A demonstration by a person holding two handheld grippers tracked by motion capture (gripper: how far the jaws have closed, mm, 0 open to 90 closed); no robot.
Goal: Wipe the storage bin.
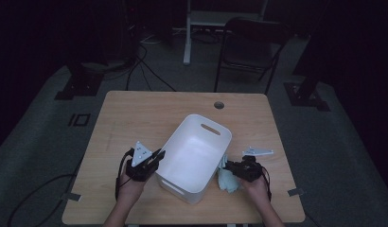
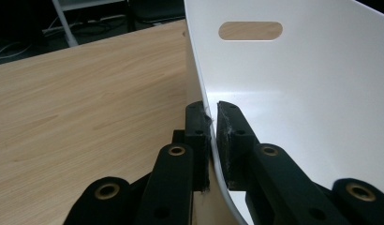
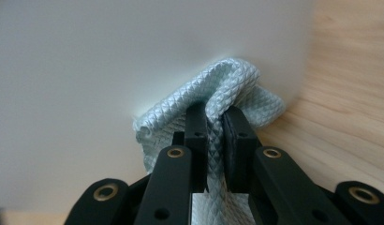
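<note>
A white plastic bin (image 1: 194,156) with slot handles lies tilted on the wooden table (image 1: 135,118). My left gripper (image 1: 156,157) is shut on the bin's left wall; in the left gripper view the thin white wall (image 2: 212,140) runs between the two black jaws of the gripper (image 2: 212,117). A pale blue textured cloth (image 1: 228,179) hangs bunched at the bin's right side. My right gripper (image 1: 231,169) is shut on that cloth (image 3: 218,93), its folded top pressed against the bin's outer wall (image 3: 110,56), as the right gripper view shows with the gripper (image 3: 214,119) pinching it.
A round cable hole (image 1: 219,105) sits near the table's far edge. A dark folding chair (image 1: 251,47) and a white stand leg (image 1: 187,33) stand behind the table. Cables trail over the grey floor at left.
</note>
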